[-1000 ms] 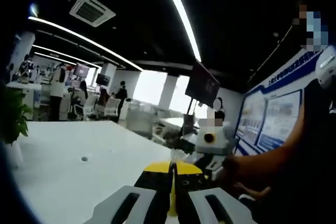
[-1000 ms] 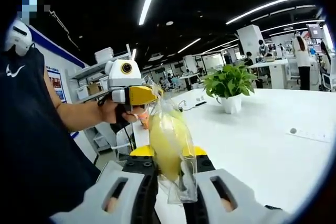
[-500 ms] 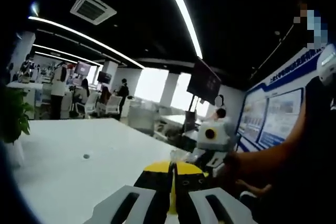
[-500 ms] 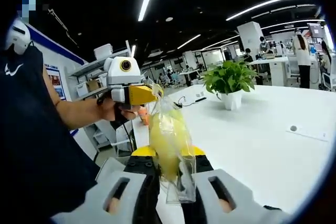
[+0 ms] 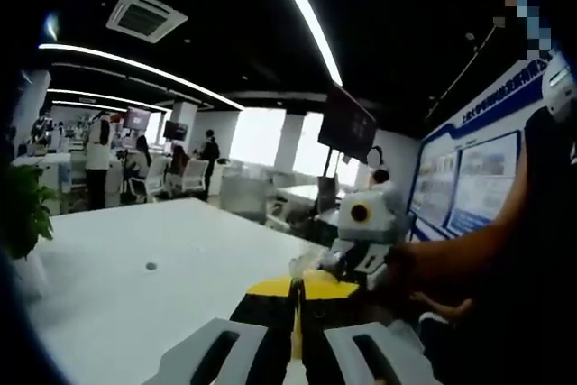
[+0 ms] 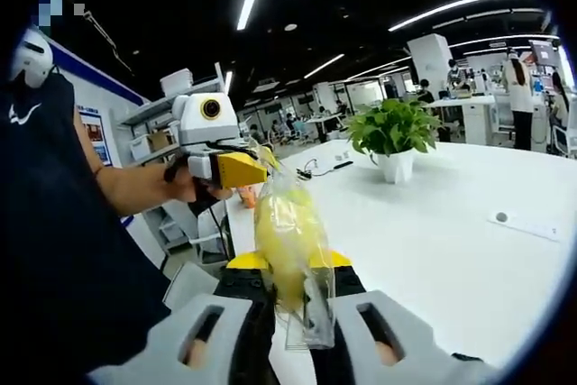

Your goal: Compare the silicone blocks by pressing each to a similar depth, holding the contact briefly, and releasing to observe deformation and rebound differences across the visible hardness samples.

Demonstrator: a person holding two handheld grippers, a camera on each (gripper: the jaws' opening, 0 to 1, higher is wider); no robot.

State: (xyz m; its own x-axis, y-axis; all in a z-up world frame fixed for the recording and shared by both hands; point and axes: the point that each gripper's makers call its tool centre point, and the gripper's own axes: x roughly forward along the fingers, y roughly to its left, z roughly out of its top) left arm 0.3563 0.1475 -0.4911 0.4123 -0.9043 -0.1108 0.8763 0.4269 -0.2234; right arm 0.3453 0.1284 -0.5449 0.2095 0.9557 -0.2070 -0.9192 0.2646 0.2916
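Little has changed over the last second: my right hand-held gripper [image 6: 290,313] stays clamped on the bagged yellow block [image 6: 287,245] above the tabletop [image 6: 433,223], my left hand-held gripper [image 6: 242,169] still pinching the bag's top, so pressing hasn't started.

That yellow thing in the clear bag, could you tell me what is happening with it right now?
A person holds a gripper in each hand above a white table. The right gripper is shut on the lower end of a clear plastic bag with a yellow block inside. The left gripper is shut on the bag's top edge, so the bag hangs held between the two, off the table.
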